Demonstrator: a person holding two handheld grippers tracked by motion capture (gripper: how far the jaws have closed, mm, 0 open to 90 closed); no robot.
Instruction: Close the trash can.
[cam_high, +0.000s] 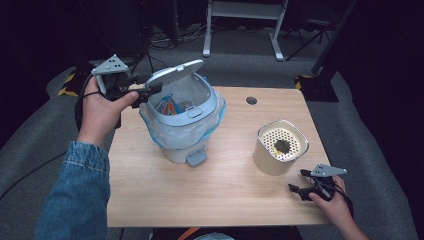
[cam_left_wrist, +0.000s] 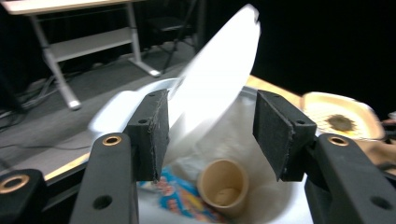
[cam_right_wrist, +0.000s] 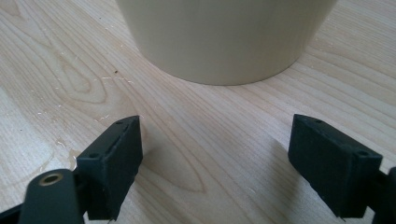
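A pale blue pedal bin (cam_high: 181, 134) lined with a plastic bag stands on the left half of the wooden table (cam_high: 215, 192). Its lid (cam_high: 175, 73) is tilted up. My left gripper (cam_high: 150, 91) is at the lid's left edge, jaws open. In the left gripper view the blurred lid (cam_left_wrist: 219, 70) rises between the jaws of the left gripper (cam_left_wrist: 210, 135), with a gap to the right pad. Below lie a paper cup (cam_left_wrist: 223, 182) and a colourful wrapper (cam_left_wrist: 180, 198) inside the bin. My right gripper (cam_high: 297, 181) rests open on the table before a cream container (cam_high: 277, 152).
The cream container (cam_right_wrist: 224, 37) has a perforated insert with a dark lump (cam_high: 281, 146) on it. The bin's pedal (cam_high: 196, 158) points toward me. A round cable hole (cam_high: 251, 100) marks the table's far side. Desk legs (cam_high: 207, 30) and cables stand on the floor beyond.
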